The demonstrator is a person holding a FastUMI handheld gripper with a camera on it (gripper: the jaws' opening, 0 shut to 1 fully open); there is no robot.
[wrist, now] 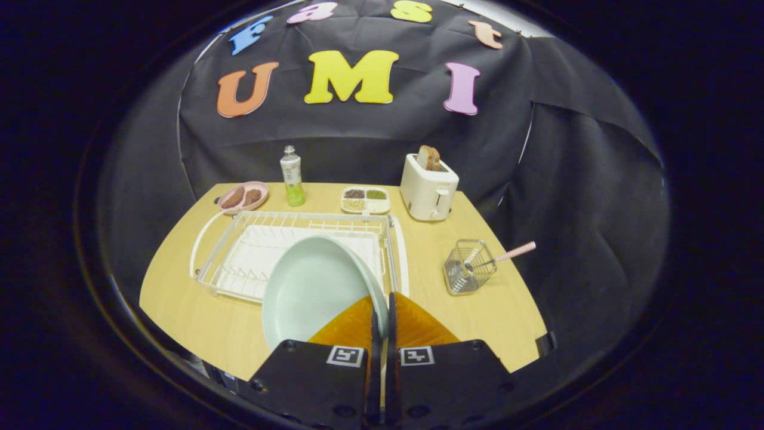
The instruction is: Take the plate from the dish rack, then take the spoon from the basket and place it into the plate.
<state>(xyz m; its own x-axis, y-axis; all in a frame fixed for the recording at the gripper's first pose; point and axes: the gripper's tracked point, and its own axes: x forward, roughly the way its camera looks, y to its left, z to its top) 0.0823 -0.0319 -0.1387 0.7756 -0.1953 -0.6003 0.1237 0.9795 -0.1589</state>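
Note:
A pale green plate (310, 286) hangs tilted above the white wire dish rack (239, 239), its rim pinched between my fingers. My gripper (384, 310) is shut on that rim at the plate's right edge. To the right of the rack stands a small wire basket (468, 267) on the wooden table (197, 322). In it leans a spoon (507, 255) with a pink handle pointing up and to the right.
Behind the rack stand a green bottle (292, 177), a pink dish with brown food (242, 197), a white tray of grains (365, 200) and a white toaster (428, 186) with bread. Bare tabletop lies between rack and basket.

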